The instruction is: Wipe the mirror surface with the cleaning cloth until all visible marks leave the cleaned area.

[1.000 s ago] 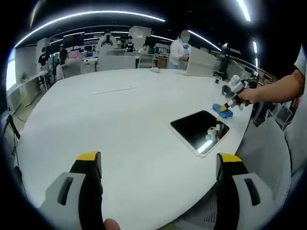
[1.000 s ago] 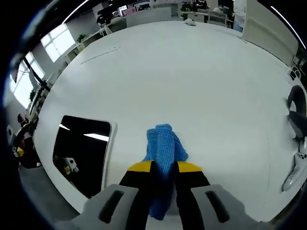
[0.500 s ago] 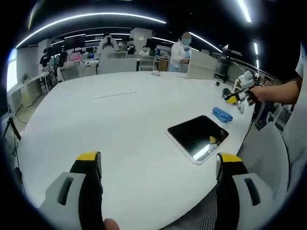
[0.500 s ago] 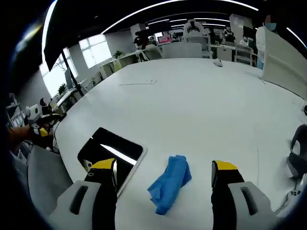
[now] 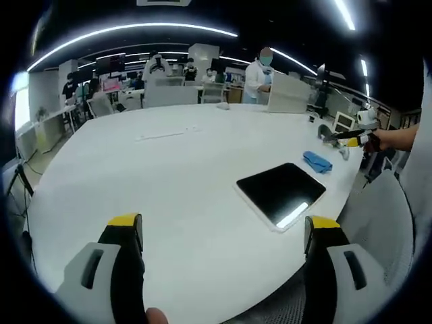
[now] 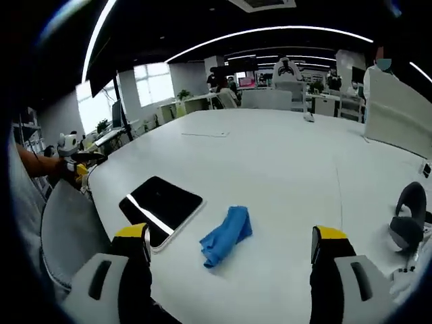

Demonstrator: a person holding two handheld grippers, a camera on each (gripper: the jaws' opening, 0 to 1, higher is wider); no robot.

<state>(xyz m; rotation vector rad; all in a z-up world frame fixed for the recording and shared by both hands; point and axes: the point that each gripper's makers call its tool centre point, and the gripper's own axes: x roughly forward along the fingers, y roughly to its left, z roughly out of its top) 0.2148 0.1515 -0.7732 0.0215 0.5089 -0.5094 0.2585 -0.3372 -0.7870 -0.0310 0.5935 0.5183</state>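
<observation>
Cloth (image 6: 226, 236) dropped beside mirror (image 6: 160, 206); right gripper (image 6: 229, 246) pulled back, jaws spread, empty. Cloth dead ahead, nearer right; left gripper (image 5: 223, 233) spread too.

A white table (image 5: 169, 175) carries headphones (image 6: 407, 226); people (image 5: 256, 71) stand at desks beyond.
</observation>
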